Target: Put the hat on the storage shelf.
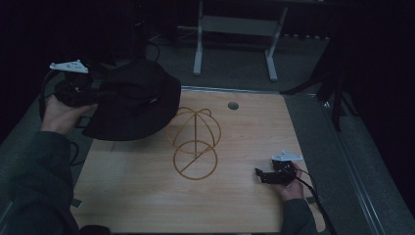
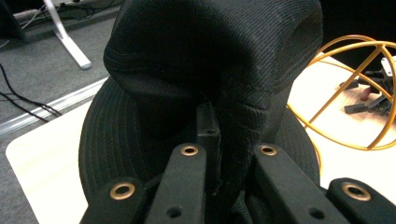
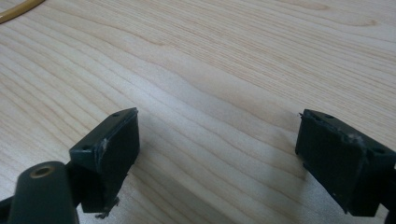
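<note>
A black bucket hat (image 1: 132, 98) hangs over the table's back left corner, its brim spread wide. My left gripper (image 1: 100, 95) is shut on the hat's fabric. In the left gripper view the crown (image 2: 210, 70) folds over my left gripper (image 2: 212, 126), whose jaws pinch the cloth. A gold wire hat stand (image 1: 195, 142) with a round base and domed top sits mid-table, just right of the hat; it also appears as the wire stand (image 2: 355, 93). My right gripper (image 1: 259, 175) rests near the front right, and this right gripper (image 3: 219, 140) is open over bare wood.
The light wooden table (image 1: 147, 196) has a round cable hole (image 1: 233, 105) near its back edge. A white desk frame (image 1: 198, 49) stands on the grey floor behind. A metal rail (image 1: 362, 181) runs along the right side. A bit of gold wire (image 3: 14, 11) crosses the corner.
</note>
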`<state>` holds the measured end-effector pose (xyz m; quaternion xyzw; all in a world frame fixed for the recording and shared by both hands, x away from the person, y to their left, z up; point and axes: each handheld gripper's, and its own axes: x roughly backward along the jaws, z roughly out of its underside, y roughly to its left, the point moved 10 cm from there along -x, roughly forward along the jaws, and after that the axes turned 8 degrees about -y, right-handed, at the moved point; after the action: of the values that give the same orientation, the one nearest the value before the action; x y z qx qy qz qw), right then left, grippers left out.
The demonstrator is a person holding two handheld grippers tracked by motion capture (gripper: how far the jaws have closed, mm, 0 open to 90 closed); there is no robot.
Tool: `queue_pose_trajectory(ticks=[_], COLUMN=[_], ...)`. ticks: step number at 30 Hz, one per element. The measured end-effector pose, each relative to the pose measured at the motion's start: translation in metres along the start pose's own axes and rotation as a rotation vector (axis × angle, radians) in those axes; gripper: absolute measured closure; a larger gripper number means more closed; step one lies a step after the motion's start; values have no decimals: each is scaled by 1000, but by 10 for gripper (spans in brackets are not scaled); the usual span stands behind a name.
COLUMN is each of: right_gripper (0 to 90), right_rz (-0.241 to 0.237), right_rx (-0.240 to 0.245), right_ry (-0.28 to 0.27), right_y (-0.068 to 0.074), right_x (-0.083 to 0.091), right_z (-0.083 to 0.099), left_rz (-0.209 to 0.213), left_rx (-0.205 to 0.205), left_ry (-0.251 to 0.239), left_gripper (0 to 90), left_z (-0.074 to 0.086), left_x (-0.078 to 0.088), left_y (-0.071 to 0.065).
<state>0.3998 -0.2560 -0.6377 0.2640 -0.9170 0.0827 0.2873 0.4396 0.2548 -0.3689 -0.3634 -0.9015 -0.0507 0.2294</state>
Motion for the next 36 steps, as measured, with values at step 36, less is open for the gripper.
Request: queue_pose_trajectory(ticks=[36], right_gripper=[135], right_rz=[0], right_rx=[-1], right_ry=[0], right_y=[0], right_x=[0], right_z=[0], left_rz=[38], left_rx=[5], left_ry=[-59], left_gripper=[879], left_z=[-26], left_x=[6], left_y=[-7])
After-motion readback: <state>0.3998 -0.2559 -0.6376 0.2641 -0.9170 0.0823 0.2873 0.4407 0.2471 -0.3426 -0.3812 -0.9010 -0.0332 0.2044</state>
